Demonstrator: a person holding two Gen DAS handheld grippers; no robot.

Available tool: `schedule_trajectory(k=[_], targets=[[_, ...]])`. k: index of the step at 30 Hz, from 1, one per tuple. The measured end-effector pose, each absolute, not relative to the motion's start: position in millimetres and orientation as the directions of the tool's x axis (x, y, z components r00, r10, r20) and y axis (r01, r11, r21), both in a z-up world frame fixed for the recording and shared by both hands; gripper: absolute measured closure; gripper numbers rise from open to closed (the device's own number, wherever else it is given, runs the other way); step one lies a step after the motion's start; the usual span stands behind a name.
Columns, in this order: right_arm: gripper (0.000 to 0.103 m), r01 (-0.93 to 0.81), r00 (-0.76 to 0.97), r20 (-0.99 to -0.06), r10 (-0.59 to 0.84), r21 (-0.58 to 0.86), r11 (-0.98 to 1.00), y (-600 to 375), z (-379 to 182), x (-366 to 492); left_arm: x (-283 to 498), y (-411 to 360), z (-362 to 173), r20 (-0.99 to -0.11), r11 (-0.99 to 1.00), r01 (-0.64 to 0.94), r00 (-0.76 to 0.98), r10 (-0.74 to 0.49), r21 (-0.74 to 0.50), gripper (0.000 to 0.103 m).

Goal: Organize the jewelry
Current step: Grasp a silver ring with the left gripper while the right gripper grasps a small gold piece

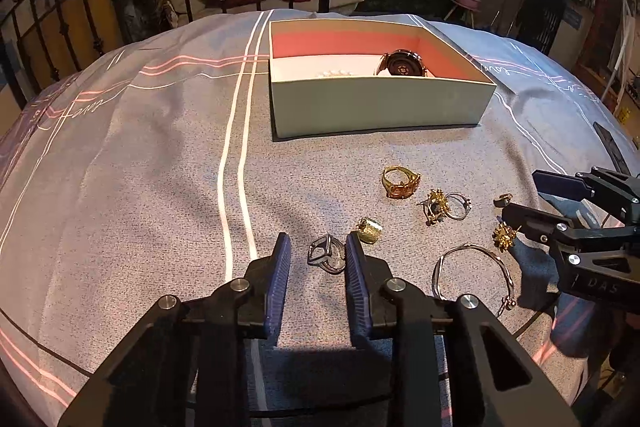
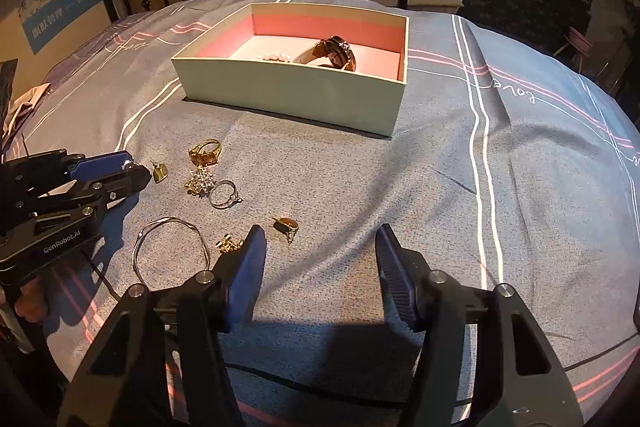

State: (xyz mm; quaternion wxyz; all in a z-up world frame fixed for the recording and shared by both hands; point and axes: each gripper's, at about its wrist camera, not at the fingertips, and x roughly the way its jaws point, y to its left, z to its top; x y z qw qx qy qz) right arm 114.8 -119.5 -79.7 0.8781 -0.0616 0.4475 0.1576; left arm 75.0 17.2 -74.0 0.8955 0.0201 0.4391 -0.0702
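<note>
Two pairs of tongs hang low over a grey bedspread (image 1: 140, 147) with white and pink stripes. On the left gripper (image 1: 318, 251) the jaws stand narrowly apart around a dark wire ring (image 1: 326, 253); the right pad seems to touch it, the left pad stands clear, so no firm grip shows. On the right gripper (image 2: 320, 247) the jaws are about half open with nothing between them; a gold stud earring (image 2: 287, 225) lies just ahead. Nearby lie a silver bangle (image 1: 472, 273), a gold flower earring (image 1: 504, 235), a silver band ring (image 1: 458, 205), a gold stone ring (image 1: 400, 181) and a yellow square earring (image 1: 370, 229). Beyond, an open box (image 1: 380, 103) with pink lining holds a watch (image 1: 402, 63) and pearls (image 1: 336, 73).
</note>
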Motion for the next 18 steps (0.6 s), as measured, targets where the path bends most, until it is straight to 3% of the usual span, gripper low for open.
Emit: schedule_trajectory(k=[7,18], targets=[[0.05,-0.355,0.546,-0.81,0.214,0.008,0.935,-110.8,-82.4,117.4,73.5,15.0,-74.2,-0.785,0.99,0.14,0.612,-0.093,-0.008,0.078],[0.083,-0.401,0.55,-0.801,0.236,-0.006,0.916,-104.4,-83.4,112.7,73.0,13.0,-73.9,-0.785,0.991,0.137,0.614,-0.08,0.005,0.079]])
